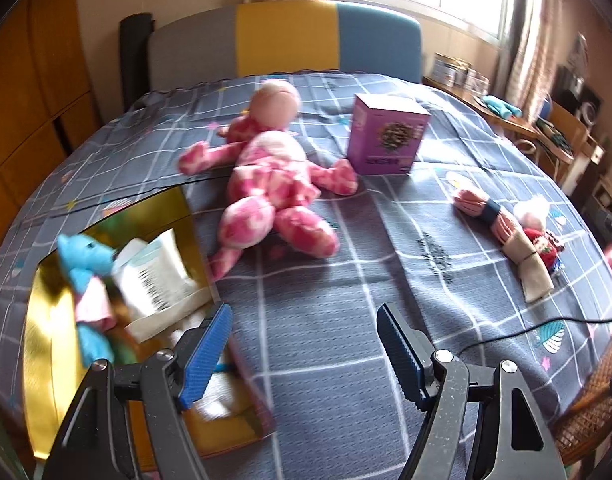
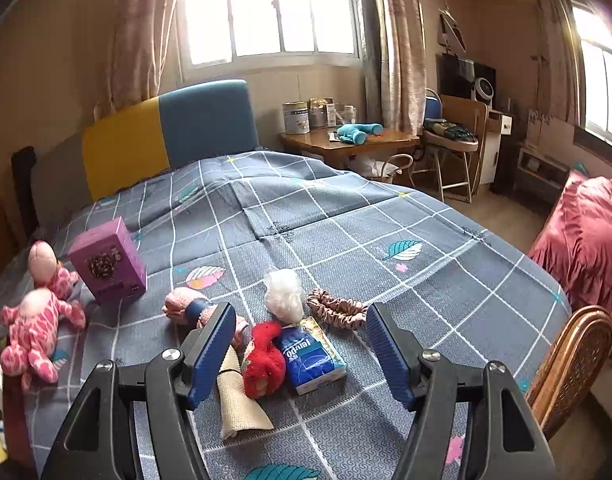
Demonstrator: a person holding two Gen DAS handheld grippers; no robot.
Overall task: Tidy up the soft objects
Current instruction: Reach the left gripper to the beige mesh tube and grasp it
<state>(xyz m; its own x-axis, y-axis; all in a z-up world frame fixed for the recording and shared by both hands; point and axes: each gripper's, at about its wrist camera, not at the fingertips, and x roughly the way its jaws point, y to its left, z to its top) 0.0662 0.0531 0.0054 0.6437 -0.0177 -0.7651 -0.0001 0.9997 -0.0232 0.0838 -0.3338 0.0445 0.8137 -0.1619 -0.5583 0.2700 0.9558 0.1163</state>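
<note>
Bedroom light from the window falls on a bed point(image 2: 345, 240) under a grey checked cover, which serves as the work surface. At its left edge sits a gold-lined box point(image 1: 46, 344), already holding a blue toy point(image 1: 84, 258) and a white packet point(image 1: 158, 276).

Both tongs are empty. The left gripper point(image 1: 306, 352) hangs over bare cover just right of the box, jaws apart with nothing between them. The right gripper point(image 2: 302, 350) is likewise spread, pointing down at a cluster near the bed's right side.

I judge this the gap between 2 pickups: some soft things are boxed, the rest wait. Loose on the cover are the pink plush point(image 1: 274, 176), a pink roll point(image 2: 186, 306), a red toy point(image 2: 266, 356), a beige roll point(image 2: 238, 404), a scrunchie point(image 2: 337, 312), a white puff point(image 2: 286, 292) and a blue tissue pack point(image 2: 309, 356). The purple carton point(image 1: 385, 140) looks rigid and probably stays.

Next, the right gripper likely needs to drop onto the red toy or tissue pack, which lie between its fingers in view; they touch, so the grip must take 1 alone.

Blur smears the box contents, and the left fingers hide its near corner. What lies under the white packet I cannot tell.
</note>
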